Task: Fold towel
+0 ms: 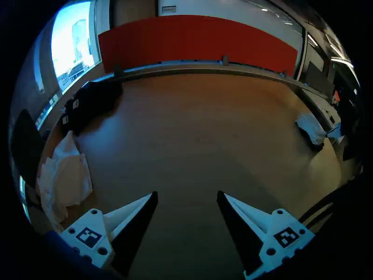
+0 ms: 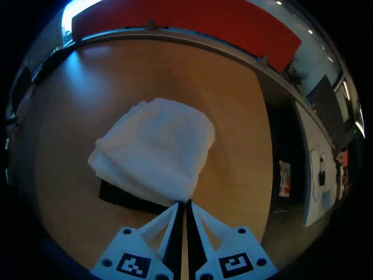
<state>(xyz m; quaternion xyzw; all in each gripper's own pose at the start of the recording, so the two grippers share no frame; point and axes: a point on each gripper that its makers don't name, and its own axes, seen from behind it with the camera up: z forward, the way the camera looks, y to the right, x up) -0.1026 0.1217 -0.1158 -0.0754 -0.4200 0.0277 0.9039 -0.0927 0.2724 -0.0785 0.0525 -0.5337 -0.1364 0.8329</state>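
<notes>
In the right gripper view a white folded towel (image 2: 156,149) hangs just in front of my right gripper (image 2: 183,203). Its near corner is pinched between the fingertips, which stand almost together. The towel casts a dark shadow on the wooden table (image 2: 70,116) beneath it, so it seems lifted off the surface. In the left gripper view my left gripper (image 1: 186,196) is open above the bare wooden table (image 1: 196,135), with nothing between its fingers. A white cloth (image 1: 311,128) lies at the table's far right edge; whether it is the same towel I cannot tell.
A heap of pale cloths (image 1: 65,179) lies at the table's left edge, with a black bag (image 1: 91,105) behind it. A red partition (image 1: 196,42) runs along the table's far side. Past the table's right edge in the right gripper view is dark floor (image 2: 284,154).
</notes>
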